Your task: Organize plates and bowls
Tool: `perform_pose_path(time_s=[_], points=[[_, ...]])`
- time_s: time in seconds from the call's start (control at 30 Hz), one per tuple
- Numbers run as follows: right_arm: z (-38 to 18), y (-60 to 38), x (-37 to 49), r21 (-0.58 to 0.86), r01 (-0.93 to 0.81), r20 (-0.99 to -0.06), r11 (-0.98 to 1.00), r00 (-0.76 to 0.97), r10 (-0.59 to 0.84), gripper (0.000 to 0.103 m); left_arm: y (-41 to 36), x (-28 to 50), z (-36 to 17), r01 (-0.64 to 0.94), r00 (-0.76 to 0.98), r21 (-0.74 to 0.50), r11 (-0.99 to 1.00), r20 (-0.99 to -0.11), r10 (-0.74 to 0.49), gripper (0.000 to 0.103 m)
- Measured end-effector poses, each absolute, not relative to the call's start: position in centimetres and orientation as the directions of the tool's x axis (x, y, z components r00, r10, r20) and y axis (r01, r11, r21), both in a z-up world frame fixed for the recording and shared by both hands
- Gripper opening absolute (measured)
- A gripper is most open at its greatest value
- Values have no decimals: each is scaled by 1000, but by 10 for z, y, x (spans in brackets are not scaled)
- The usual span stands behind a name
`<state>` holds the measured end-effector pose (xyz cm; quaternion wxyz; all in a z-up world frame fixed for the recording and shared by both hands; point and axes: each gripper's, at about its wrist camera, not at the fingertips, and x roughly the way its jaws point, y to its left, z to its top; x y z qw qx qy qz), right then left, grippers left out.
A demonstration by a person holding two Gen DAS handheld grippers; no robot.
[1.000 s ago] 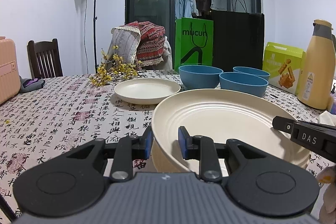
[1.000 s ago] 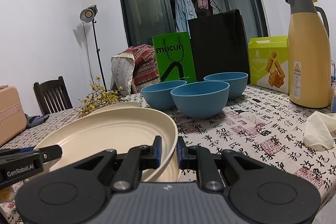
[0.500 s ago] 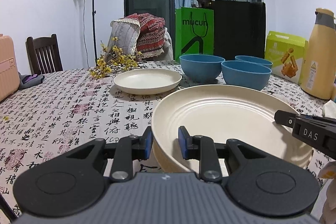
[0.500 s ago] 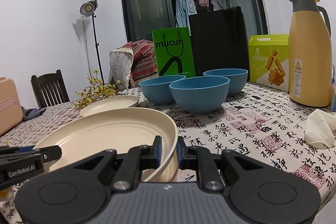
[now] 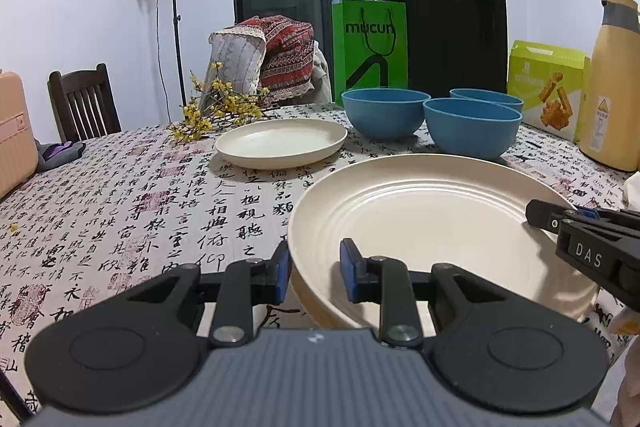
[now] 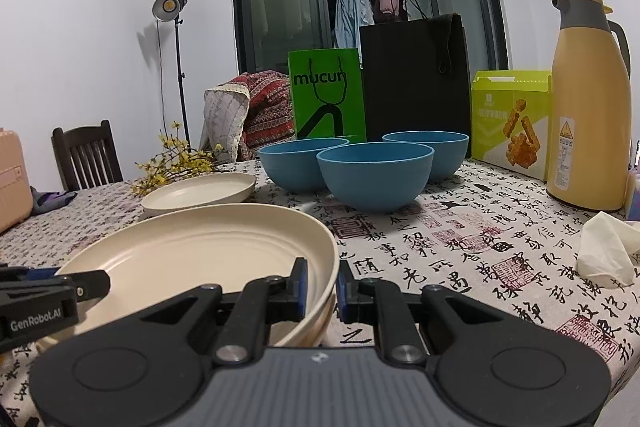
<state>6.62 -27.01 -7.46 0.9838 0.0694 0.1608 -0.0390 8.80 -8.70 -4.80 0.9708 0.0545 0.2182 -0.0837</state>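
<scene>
The left gripper (image 5: 312, 277) and right gripper (image 6: 320, 293) each pinch opposite rims of the large cream plate (image 5: 432, 227), likely to carry it level (round, so no long axis), face up at the near table edge. Beyond sit a smaller plate (image 5: 280, 143) and three blue bowls (image 6: 374, 173), apparently the stacking targets.

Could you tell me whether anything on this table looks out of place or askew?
Only small things: a crumpled white tissue lies loose on the tablecloth near the yellow flask, and a yellow flower sprig lies flat beside the smaller cream plate. Nothing looks spilled or damaged.
</scene>
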Motion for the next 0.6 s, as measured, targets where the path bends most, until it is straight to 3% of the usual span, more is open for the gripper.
perform_pose_path(time_s=[0.6], points=[[-85, -266, 72, 78, 99, -329, 992, 942, -68, 15, -90, 93, -54, 171, 892, 92, 981, -436, -115, 27]])
